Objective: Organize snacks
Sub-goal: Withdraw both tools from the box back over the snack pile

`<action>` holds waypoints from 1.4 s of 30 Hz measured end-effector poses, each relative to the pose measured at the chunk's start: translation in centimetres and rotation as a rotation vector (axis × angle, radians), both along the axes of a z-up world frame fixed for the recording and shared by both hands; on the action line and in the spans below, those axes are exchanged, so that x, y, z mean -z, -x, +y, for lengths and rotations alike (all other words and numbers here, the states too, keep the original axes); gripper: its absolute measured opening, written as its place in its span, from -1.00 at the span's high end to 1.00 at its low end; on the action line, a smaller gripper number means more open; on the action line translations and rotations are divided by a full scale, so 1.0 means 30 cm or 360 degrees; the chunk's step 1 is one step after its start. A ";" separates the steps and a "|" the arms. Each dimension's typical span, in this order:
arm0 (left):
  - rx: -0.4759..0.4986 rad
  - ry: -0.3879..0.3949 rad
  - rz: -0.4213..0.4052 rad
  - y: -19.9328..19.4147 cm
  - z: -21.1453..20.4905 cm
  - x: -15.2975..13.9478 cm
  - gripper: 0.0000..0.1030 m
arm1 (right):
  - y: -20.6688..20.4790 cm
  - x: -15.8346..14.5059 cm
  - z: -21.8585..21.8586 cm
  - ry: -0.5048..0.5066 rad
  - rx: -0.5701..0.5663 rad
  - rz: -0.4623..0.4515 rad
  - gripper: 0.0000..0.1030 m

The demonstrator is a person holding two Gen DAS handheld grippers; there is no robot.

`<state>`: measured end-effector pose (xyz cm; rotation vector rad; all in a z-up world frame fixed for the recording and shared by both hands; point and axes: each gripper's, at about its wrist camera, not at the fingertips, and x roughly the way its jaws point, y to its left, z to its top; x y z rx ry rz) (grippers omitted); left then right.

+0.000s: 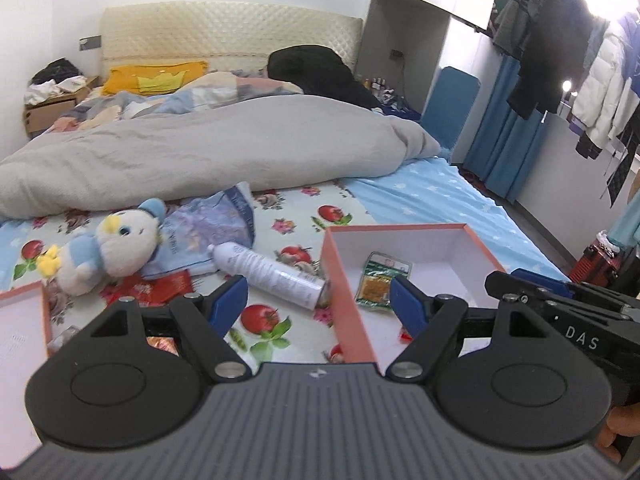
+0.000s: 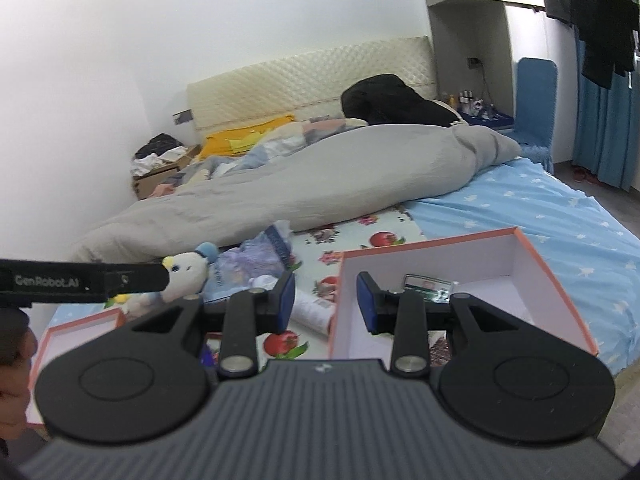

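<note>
An open box with an orange rim (image 1: 340, 280) lies on the bed, white inside, and a green snack packet (image 1: 380, 282) rests on its floor. My left gripper (image 1: 318, 302) hovers open over the box's left wall, with nothing between its blue pads. Left of that wall lie a white spray can (image 1: 272, 276) and a red packet (image 1: 160, 290). The right wrist view shows the same box (image 2: 424, 258) and packet (image 2: 428, 286). My right gripper (image 2: 326, 302) stands partly open above the box's left edge, holding nothing. It also shows at the right edge of the left wrist view, as the right gripper (image 1: 560, 304).
A second orange-rimmed tray (image 1: 22, 289) lies at the left. A plush toy (image 1: 108, 244) and a blue plastic bag (image 1: 212, 228) lie behind the can. A grey duvet (image 1: 200, 148) covers the far half of the bed. Clothes hang on a rack (image 1: 560, 48) at the right.
</note>
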<state>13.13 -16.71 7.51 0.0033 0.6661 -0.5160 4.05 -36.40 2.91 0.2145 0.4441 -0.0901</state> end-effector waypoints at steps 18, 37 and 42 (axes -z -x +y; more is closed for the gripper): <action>-0.0298 -0.0008 0.0118 0.119 0.309 0.173 -0.58 | 0.018 0.119 0.258 -0.0010 -0.0282 0.0082 0.29; -0.0522 -0.0033 0.0242 0.188 0.580 0.379 -0.58 | 0.019 0.279 0.513 0.0043 -0.0559 0.0192 0.29; -0.0596 -0.0033 0.0313 0.191 0.674 0.443 -0.58 | 0.013 0.332 0.572 0.0060 -0.0636 0.0268 0.29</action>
